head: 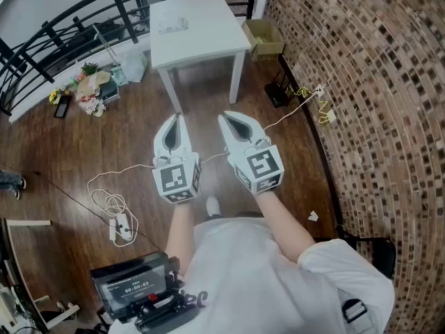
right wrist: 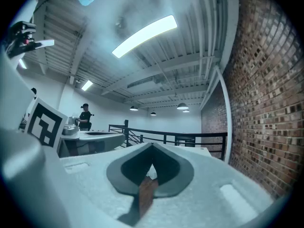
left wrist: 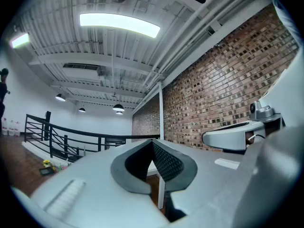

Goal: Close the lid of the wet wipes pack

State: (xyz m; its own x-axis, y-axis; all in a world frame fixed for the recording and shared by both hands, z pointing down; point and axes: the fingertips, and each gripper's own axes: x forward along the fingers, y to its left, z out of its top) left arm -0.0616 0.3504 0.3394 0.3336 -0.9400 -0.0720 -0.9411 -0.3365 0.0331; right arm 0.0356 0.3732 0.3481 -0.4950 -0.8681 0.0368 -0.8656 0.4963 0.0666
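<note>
head view. your left gripper (head: 179,117) and right gripper (head: 224,116) sit side by side at picture centre, both level, tips toward 12 o'clock.

left gripper: jaws fully together, pads meeting at the tip, nothing between them. right gripper: the same, jaws pressed together and empty. each gripper view shows this directly, the dark pads closing to a point.

the table (head: 208,19), white, stands at 12 o'clock from the grippers, well apart from them. the pack (head: 172,26) lies on its top, toward the 9 o'clock edge, far from both grippers. it is too small to tell how its lid stands.

a cardboard box (head: 263,37) rests on the floor (head: 83,152) just beside the table, at 1 o'clock. the brick wall (head: 375,89) fills the 3 o'clock side. a black railing (head: 76,26) curves across 10 to 11 o'clock, with flowers (head: 89,88) and bags on the floor below it.

a white cable (head: 104,186) loops over the wood floor at 8 o'clock, near a power strip (head: 119,227). a device (head: 132,286) with a lit screen sits at 7 o'clock, beside your torso.

right gripper view: a person (right wrist: 85,117) stands far off at 9 o'clock, beyond the left gripper.
</note>
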